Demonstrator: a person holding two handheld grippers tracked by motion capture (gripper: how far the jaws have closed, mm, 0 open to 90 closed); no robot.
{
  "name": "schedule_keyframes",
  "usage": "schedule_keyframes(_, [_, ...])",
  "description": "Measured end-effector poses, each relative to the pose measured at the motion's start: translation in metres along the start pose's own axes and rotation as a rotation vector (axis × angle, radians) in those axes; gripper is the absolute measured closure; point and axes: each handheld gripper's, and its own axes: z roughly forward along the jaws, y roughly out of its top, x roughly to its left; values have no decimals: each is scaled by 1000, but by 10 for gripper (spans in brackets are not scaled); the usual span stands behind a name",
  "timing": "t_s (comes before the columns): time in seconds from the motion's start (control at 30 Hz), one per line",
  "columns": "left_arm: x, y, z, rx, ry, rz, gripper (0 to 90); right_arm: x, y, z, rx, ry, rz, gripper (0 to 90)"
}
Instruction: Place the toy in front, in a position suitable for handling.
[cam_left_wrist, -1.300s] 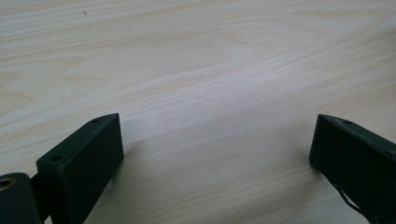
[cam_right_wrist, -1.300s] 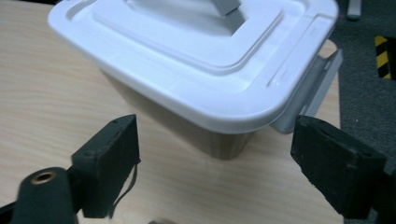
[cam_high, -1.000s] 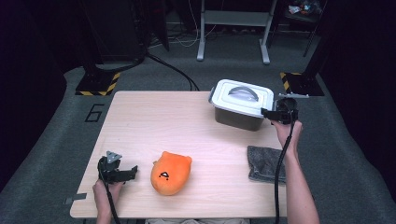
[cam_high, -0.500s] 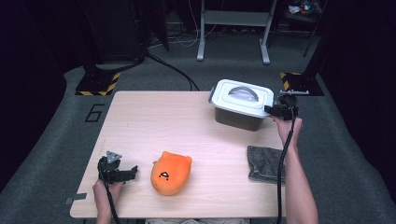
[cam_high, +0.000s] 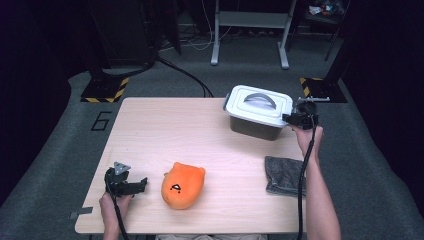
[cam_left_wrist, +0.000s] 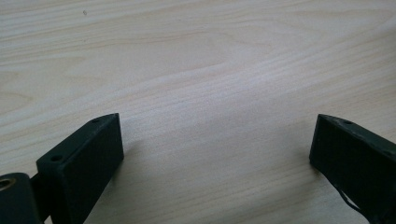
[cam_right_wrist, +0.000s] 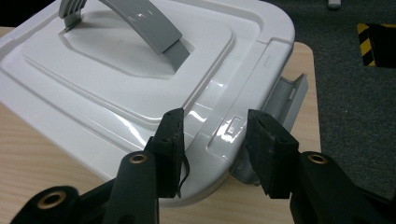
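Observation:
A white lidded box with a grey handle stands at the table's far right. My right gripper reaches in from its right end. In the right gripper view the jaws have just been closing and now straddle the lid's rim near a corner, but the pads do not visibly press on it. A grey latch sticks out at that end. My left gripper rests open on the table near the front left, with bare wood between its jaws. An orange plush toy lies just right of it.
A folded grey cloth lies at the front right beside the right forearm. The light wooden table has free room across its middle and far left. Dark floor, cables and stand legs lie beyond the far edge.
The right gripper has edged slightly left, further onto the box's right end. The left hand, the plush toy and the cloth have not moved.

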Motion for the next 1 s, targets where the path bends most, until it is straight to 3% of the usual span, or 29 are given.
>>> schedule_keyframes(0.3, [0,0,0,0,0,0,27,4,-2,-2,7,18,12,559])
schedule_keyframes(0.83, [0,0,0,-5,5,0,27,21,-8,-7,10,60,-12,545])
schedule_keyframes(1.0, [0,0,0,-5,5,1,27,26,-10,-10,8,99,-6,555])
